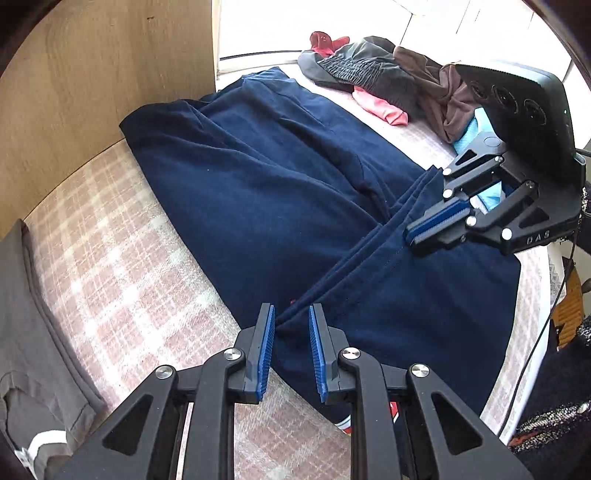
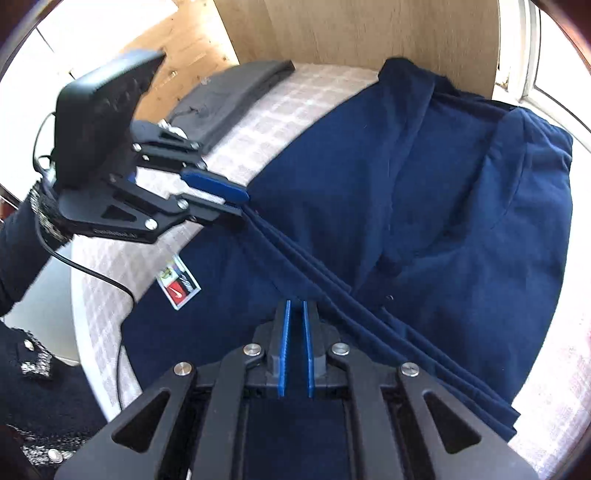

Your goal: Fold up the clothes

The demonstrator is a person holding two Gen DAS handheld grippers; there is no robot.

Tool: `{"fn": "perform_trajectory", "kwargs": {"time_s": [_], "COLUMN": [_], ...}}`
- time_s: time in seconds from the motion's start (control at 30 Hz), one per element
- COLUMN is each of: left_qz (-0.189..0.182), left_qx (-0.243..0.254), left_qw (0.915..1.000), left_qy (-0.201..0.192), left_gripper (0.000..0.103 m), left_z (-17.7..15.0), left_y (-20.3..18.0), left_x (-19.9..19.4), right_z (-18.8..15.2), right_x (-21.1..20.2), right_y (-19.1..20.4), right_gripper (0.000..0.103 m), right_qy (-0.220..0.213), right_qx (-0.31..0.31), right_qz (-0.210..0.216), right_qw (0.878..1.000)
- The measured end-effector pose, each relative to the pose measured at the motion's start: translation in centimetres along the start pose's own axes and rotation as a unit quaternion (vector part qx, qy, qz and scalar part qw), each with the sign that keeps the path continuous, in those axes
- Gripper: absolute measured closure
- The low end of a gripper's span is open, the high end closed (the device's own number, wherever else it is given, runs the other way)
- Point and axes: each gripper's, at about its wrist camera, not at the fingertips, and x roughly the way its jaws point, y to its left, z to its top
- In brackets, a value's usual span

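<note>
A navy garment (image 1: pixel 258 177) (image 2: pixel 424 192) lies spread over a pink-checked cover (image 1: pixel 110 240), with a bunched folded edge (image 2: pixel 332 291) running diagonally across it. My left gripper (image 1: pixel 291 310) (image 2: pixel 242 205) sits at the near end of that edge. Its jaws stand open, with the cloth lying loosely between them. My right gripper (image 2: pixel 295 304) (image 1: pixel 410 236) rests low on the garment beside the same edge. Its blue pads are almost together with navy cloth in the narrow slit. A sewn label (image 2: pixel 179 284) shows on the garment near the cover's edge.
A folded grey garment (image 1: pixel 29 314) (image 2: pixel 236 92) lies on the cover beside the navy one. A pile of loose clothes (image 1: pixel 369 74) sits at the far end. A wooden panel (image 1: pixel 92 92) (image 2: pixel 369 29) borders the surface. A cable (image 2: pixel 92 273) and a dark sleeve (image 2: pixel 22 251) trail behind the left gripper.
</note>
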Motion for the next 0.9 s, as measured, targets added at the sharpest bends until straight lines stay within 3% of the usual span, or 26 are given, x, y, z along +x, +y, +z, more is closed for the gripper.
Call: {"fn": "perform_trajectory", "kwargs": {"time_s": [0.17,0.23,0.37,0.47,0.53,0.7,0.9], "left_qz": [0.008,-0.012,0.001,0.003,-0.003,-0.038,-0.034], "left_qx": [0.013,0.012,0.028,0.038,0.049,0.049,0.054], "left_qw": [0.9999,0.9998,0.9996,0.9993,0.9988,0.9980,0.9980], "left_qy": [-0.007,-0.013,0.005,0.002,0.001,-0.006,-0.007], "left_gripper": [0.083,0.079,0.076,0.082,0.098,0.098,0.098], "left_z": [-1.3,-1.3,-1.3,-1.1,-1.2,-1.4,-1.5], "left_y": [0.7,0.9,0.4,0.2,-0.2,-0.6,-1.3], "left_x": [-1.6,-1.7,-0.6,-0.3,-0.6,-1.7,-1.4], "right_z": [-0.6,-0.6,0.3,0.9,0.7,0.6,1.9], "right_x": [0.4,0.4,0.8,1.0,0.9,0.8,0.5], "right_y": [-0.7,-0.7,-1.7,-2.6,-3.1,-3.5,-2.3], "right_gripper": [0.101,0.101,0.101,0.101,0.101,0.101,0.096], "right_qy": [0.016,0.018,0.021,0.022,0.022,0.024,0.026], "right_qx": [0.017,0.025,0.022,0.020,0.026,0.029,0.028], "right_qz": [0.001,0.005,0.001,-0.001,0.002,0.002,-0.006], "right_qw": [1.000,1.000,1.000,1.000,0.999,0.999,0.999]}}
